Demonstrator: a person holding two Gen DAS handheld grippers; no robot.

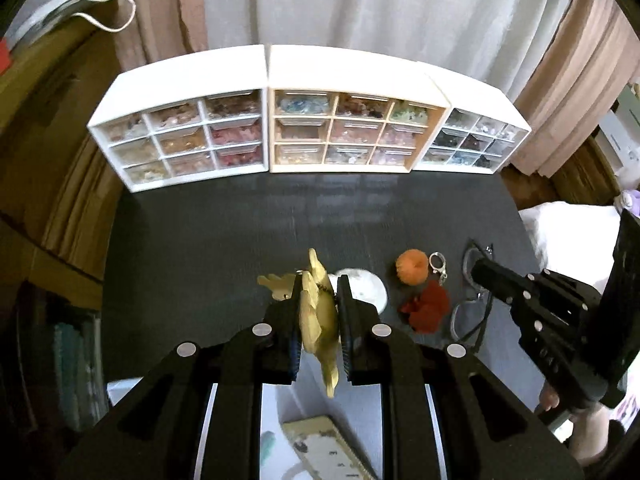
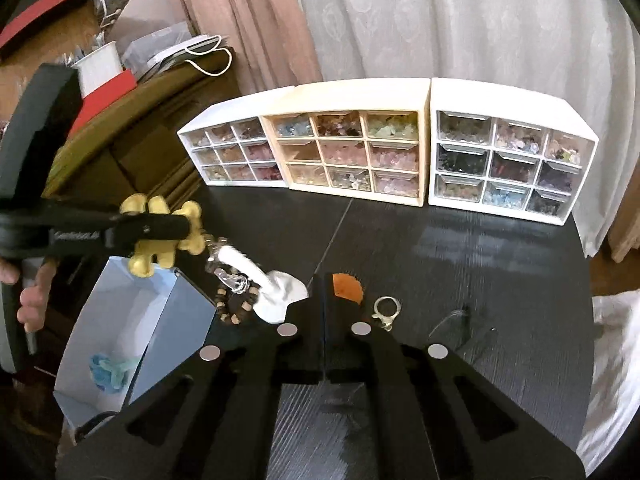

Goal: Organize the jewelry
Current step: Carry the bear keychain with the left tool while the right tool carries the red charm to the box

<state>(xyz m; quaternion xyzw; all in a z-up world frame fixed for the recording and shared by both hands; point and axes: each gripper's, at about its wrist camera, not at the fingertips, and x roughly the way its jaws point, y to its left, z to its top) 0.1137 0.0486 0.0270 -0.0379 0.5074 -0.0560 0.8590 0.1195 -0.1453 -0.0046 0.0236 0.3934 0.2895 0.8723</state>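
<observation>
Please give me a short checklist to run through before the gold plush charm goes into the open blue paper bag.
1. Left gripper clamped on the gold plush charm: ok.
2. Charm lifted off the black table: ok.
3. Blue paper bag open: ok.
4. Charm directly over the bag mouth: cannot tell.
5. Right gripper shut and holding nothing: ok.
6. Orange pompom out of the path: ok.
</observation>
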